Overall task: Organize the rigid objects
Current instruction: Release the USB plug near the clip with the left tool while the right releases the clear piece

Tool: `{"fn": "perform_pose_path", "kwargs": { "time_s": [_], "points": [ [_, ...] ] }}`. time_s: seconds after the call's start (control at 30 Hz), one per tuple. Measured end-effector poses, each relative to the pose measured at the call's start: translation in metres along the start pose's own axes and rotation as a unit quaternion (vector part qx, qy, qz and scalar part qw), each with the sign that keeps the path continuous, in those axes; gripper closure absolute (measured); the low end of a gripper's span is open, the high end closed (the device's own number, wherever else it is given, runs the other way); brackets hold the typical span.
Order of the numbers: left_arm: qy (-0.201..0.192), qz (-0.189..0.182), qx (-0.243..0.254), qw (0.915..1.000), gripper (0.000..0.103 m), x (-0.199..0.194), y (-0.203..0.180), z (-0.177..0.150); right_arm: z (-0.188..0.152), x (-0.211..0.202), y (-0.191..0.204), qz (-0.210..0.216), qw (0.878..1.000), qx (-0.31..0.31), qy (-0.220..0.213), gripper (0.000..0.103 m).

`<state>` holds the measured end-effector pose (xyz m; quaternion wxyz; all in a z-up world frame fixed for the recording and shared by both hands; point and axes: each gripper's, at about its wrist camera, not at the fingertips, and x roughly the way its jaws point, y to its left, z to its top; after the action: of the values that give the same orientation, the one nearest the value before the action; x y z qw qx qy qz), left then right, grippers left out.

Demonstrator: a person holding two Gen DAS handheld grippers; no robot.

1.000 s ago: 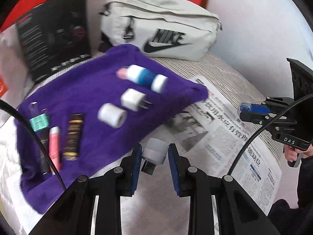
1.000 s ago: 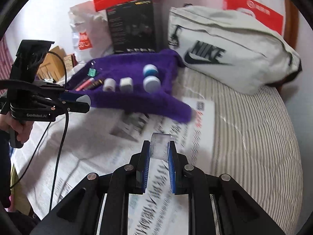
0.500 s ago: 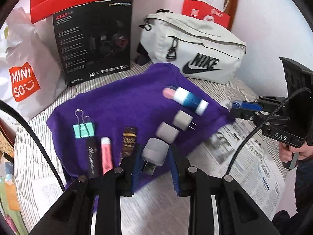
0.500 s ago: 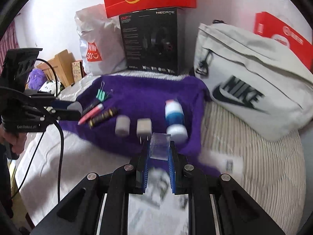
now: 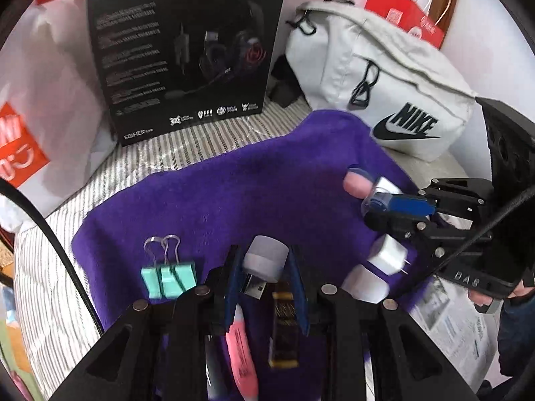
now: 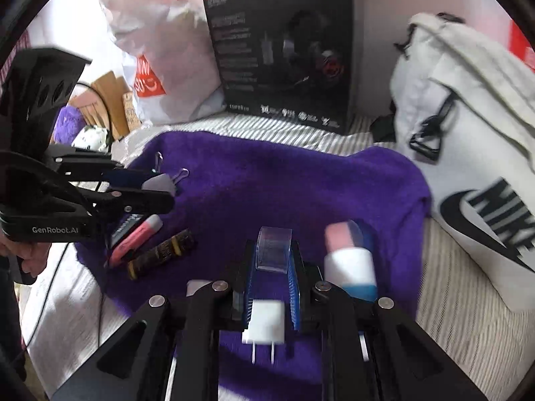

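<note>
Towel (image 6: 284, 193): two plugs (image 6: 265, 322), one binder clip (image 5: 168, 277)

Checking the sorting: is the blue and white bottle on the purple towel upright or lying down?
Lying down: the blue and white bottle rests on its side on the purple towel.

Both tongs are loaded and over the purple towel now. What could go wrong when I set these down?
1. The left tongs hold the white USB plug right above the pink tube and brown tube; lowering here may knock them.
2. The right tongs pinch only a small clear piece; it may slip or land on the white charger below.
</note>
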<state>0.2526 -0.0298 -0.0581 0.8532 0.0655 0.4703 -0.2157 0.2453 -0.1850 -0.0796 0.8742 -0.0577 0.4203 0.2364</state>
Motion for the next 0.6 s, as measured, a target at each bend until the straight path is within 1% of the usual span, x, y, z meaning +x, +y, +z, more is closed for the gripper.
{"fn": "perform_pose_path", "kwargs": {
  "time_s": [0.17, 0.27, 0.47, 0.6],
  "points": [
    [0.017, -0.001, -0.006, 0.9998, 0.076, 0.019, 0.009, 0.010, 0.006, 0.024, -0.008, -0.001, 1.000, 0.009, 0.025, 0.085],
    [0.031, 0.012, -0.011, 0.9994, 0.076, 0.029, 0.014, 0.015, 0.006, 0.032, -0.013, -0.004, 0.999, 0.011, 0.036, 0.085],
    [0.058, 0.028, -0.014, 0.9978, 0.076, 0.046, 0.020, 0.020, 0.009, 0.038, -0.012, -0.011, 0.999, -0.008, 0.041, 0.085],
    [0.061, 0.030, -0.011, 0.9976, 0.076, 0.048, 0.020, 0.022, 0.010, 0.041, -0.011, -0.017, 0.999, -0.020, 0.045, 0.085]
  ]
}}
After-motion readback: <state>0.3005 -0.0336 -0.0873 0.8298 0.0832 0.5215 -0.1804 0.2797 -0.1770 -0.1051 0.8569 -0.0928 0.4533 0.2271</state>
